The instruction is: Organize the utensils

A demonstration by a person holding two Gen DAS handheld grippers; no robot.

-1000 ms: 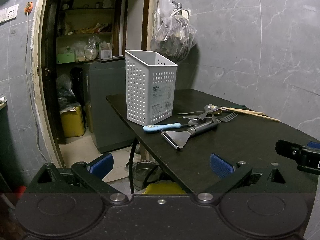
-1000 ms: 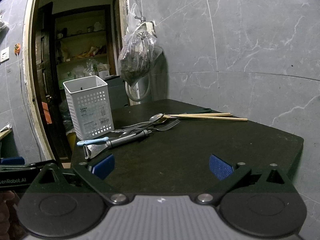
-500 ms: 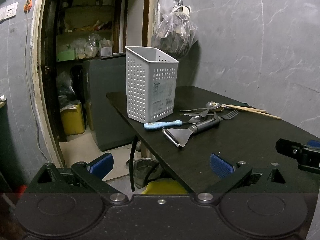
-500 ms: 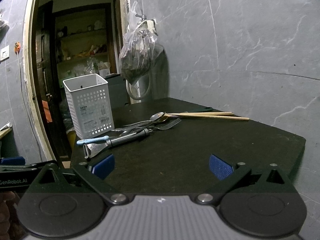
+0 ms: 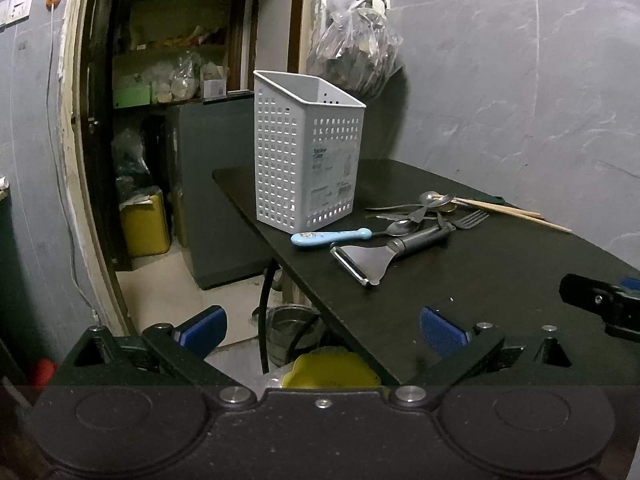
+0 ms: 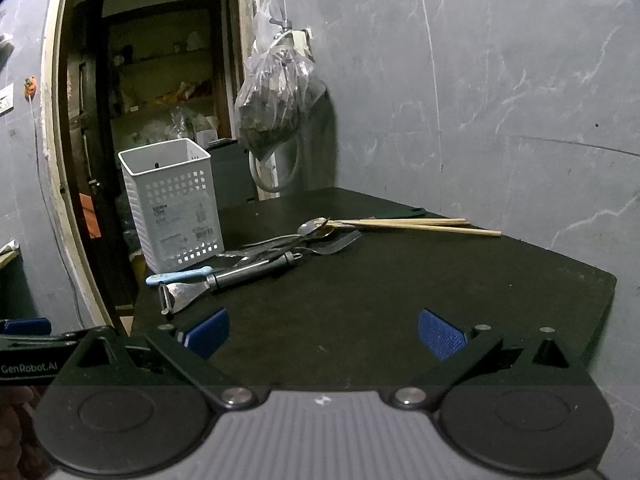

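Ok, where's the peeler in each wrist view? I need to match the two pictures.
Left wrist: peeler right of centre, blade end nearest the camera.
Right wrist: peeler left of centre, blade end at the table's left edge.
Shared landmark: white basket standing just behind it.

A white plastic caddy [image 5: 308,164], perforated in a grid of small square holes, stands on a matte black tabletop [image 6: 400,300]. At four o'clock from it lie a pale blue plastic-handled utensil [image 5: 330,237] with a small printed motif and a silver peeler with a dark grey handle [image 5: 390,250]. Toward three o'clock sit silver spoons [image 6: 316,226], a steel fork [image 5: 470,219] and pale tan wooden chopsticks [image 6: 420,225]. Grey marble-veined wall tiles [image 6: 500,100] carry white streaks. Both grippers show blue ribbed pads [image 6: 440,334] on black frames.
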